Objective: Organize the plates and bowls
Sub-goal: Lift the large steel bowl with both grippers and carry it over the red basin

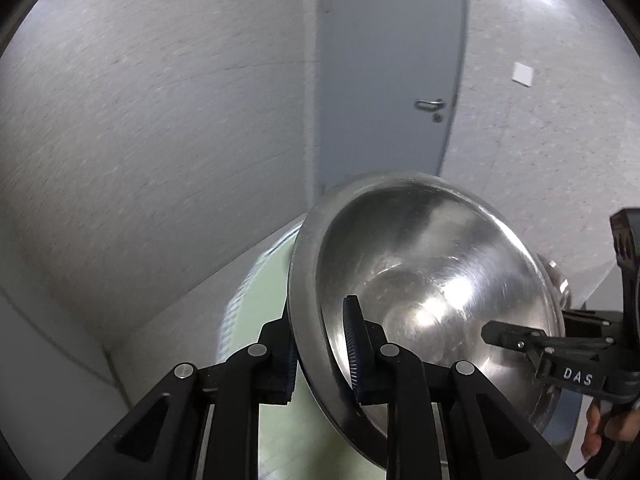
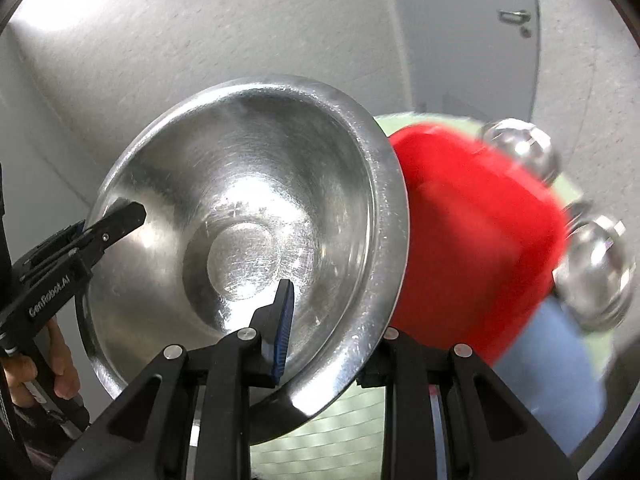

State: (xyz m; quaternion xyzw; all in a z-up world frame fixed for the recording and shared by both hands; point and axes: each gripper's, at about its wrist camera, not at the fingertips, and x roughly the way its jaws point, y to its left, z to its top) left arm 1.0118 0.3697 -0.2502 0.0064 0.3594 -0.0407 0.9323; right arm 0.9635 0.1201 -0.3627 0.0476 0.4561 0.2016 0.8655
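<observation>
A pale textured wall and a grey door [image 1: 384, 72] fill the background. Both grippers clamp one large steel bowl [image 1: 432, 280] by opposite edges of its rim: the left gripper [image 1: 324, 356] has one finger inside the bowl and one outside, and the right gripper [image 2: 332, 340] grips the same way. The bowl is held tilted and lifted, above a green mat [image 2: 344, 432]. Beyond the right fingers lie a red tray [image 2: 476, 240] and two smaller steel bowls [image 2: 596, 268]. This looks like the carrying step; next, it probably needs lowering level to its place before both grips let go.
</observation>
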